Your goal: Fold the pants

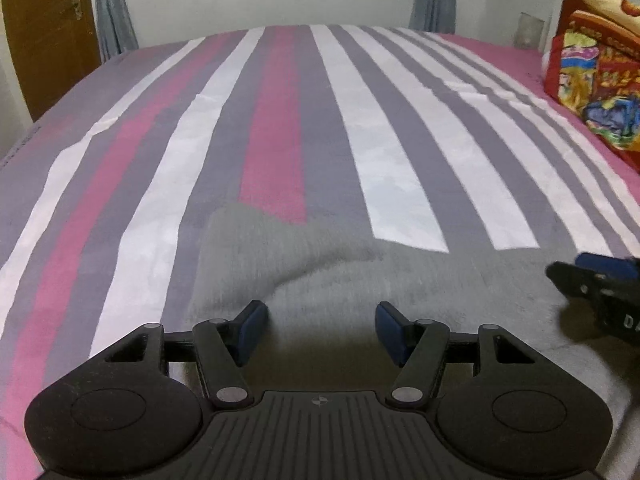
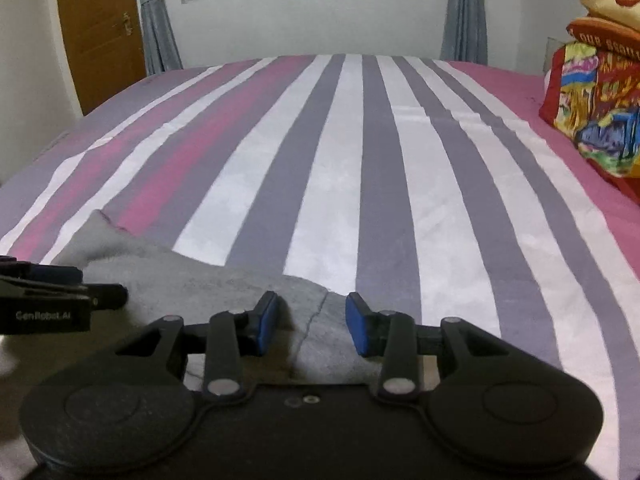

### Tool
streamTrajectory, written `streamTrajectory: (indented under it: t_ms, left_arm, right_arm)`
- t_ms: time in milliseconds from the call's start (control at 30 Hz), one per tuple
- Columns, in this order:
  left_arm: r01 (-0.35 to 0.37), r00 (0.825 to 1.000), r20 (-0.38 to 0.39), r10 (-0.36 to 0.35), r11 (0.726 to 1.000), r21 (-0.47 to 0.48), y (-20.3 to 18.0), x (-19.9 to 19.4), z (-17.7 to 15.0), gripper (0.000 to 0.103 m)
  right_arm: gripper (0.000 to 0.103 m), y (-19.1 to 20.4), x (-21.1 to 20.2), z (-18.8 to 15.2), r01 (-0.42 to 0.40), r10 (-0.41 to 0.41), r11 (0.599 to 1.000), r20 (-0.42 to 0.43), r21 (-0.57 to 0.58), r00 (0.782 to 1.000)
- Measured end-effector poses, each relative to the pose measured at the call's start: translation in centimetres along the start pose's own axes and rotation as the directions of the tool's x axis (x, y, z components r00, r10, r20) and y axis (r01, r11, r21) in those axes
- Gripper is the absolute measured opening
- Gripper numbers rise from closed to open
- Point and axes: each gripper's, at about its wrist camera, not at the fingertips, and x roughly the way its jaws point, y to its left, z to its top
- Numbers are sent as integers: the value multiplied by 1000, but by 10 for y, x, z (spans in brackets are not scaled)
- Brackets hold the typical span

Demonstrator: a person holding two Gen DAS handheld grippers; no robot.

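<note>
My left gripper (image 1: pixel 321 330) and right gripper (image 2: pixel 311 323) hover, jaws spread and empty, over the grey pants (image 1: pixel 400 280) on the striped bed (image 1: pixel 280 120). Closing here, I risk pinching one layer or the bedsheet.

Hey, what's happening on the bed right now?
A person is working with two handheld grippers over grey pants lying on a bed with a striped sheet. The left gripper and the right gripper both hover over the near edge of the fabric with jaws apart, gripping nothing. The pants look rumpled and not yet folded. A colourful pile of bedding sits at the right side of the bed.
</note>
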Motion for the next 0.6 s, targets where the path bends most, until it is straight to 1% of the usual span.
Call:
streamTrajectory:
  t_ms: [133, 233, 333, 433, 533, 600]
  left_arm:
    - [-15, 1000, 6, 15, 1000, -2, -2, 5, -3, 62]
    - [-19, 1000, 17, 19, 1000, -5, -2, -4, -9, 62]
    - [-21, 999, 26, 20, 1000, 7, -3, -16, -16, 62]
    - [-19, 999, 26, 19, 1000, 24, -5, -28, -29, 62]
    - [-21, 999, 34, 19, 999, 32, -5, -40, -44, 62]
    - [-16, 999, 33, 15, 999, 29, -5, -48, -52, 62]
  right_arm:
    - [37, -6, 6, -2, -7, 7, 999, 0, 32, 1000]
    - [37, -4, 1, -4, -9, 8, 999, 8, 32, 1000]
    - [38, -7, -5, -1, -21, 21, 999, -7, 51, 1000]
    - [38, -8, -18, -1, -26, 27, 999, -7, 43, 1000]
    - [42, -2, -38, -8, -29, 29, 999, 22, 21, 999]
    - [42, 4, -55, -19, -28, 28, 1000, 57, 4, 998]
